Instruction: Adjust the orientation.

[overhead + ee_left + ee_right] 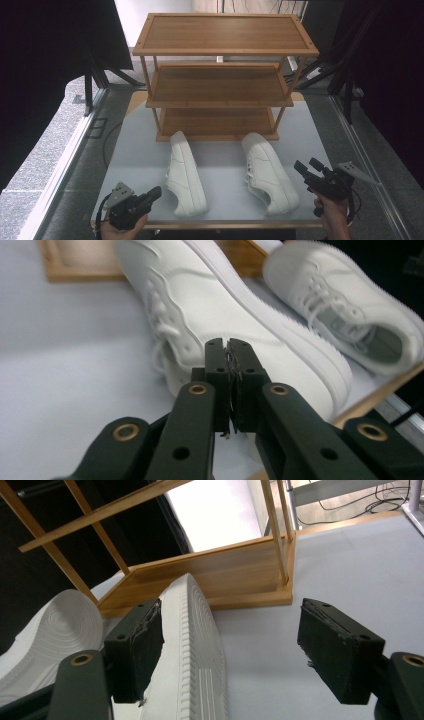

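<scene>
Evidently nothing is stowed yet: all tiers of the wooden shoe rack [220,85] are bare, and both white sneakers, left sneaker [185,172] and right sneaker [267,172], lie on their sides just before its foot. My left gripper [156,192] has its jaws pressed together on nothing, my right gripper [307,166] has them spread wide beside the right sneaker; I judge the whole placing remains.

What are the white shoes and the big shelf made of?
The shoes look like smooth white leather or a fake version of it: matte, stitched panels, laces, with ridged rubbery soles. The pictures cannot settle which. The shelf looks like wood or bamboo with a light brown finish: fine grain lines run along its boards.
</scene>
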### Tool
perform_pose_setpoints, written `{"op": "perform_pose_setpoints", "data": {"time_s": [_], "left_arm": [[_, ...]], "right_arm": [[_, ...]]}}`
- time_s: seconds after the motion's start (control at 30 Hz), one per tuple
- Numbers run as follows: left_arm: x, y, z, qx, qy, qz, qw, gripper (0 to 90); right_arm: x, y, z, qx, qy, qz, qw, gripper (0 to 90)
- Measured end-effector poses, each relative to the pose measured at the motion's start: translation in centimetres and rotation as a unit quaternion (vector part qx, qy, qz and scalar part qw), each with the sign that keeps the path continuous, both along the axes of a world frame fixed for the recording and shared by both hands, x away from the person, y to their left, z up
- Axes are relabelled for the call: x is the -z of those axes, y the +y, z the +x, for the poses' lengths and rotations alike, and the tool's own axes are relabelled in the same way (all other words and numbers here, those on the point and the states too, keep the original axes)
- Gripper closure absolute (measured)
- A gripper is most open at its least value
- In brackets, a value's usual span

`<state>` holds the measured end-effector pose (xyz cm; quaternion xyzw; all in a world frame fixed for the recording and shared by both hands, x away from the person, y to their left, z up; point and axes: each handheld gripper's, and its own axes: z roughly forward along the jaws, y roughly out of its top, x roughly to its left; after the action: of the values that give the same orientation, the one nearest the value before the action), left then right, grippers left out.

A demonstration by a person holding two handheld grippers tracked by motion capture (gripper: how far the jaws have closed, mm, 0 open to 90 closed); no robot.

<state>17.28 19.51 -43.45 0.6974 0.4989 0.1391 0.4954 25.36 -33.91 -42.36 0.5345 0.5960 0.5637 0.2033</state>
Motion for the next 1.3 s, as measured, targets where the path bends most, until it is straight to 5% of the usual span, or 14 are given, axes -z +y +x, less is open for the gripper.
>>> {"op": "perform_pose_setpoints", "data": {"time_s": [0.27,0.6,0.93,1.13,1.3], "left_arm": [[2.4,-1.5,-0.7,0.035,0.026,0.005,0.9991,89.9],[3.1,-2.5,-0.3,0.06,0.039,0.01,0.9974,89.9],[3.3,-3.9,0.7,0.072,0.048,0.035,0.9956,89.9],[2.9,-2.2,0.0,0.046,0.047,0.027,0.9975,89.9],[3.7,-3.3,0.5,0.064,0.063,0.039,0.9951,89.8]], "right_arm": [[0.4,-0.2,-0.6,0.008,0.006,-0.005,0.9999,26.1],[0.7,0.2,-1.0,0.013,0.014,-0.016,0.9997,26.2],[1.0,-0.1,-1.1,0.022,0.025,-0.014,0.9993,26.2],[0.9,-0.5,-1.2,0.028,0.023,-0.011,0.9993,26.3],[1.0,-0.2,-1.0,0.025,0.026,-0.012,0.9993,26.3]]}}
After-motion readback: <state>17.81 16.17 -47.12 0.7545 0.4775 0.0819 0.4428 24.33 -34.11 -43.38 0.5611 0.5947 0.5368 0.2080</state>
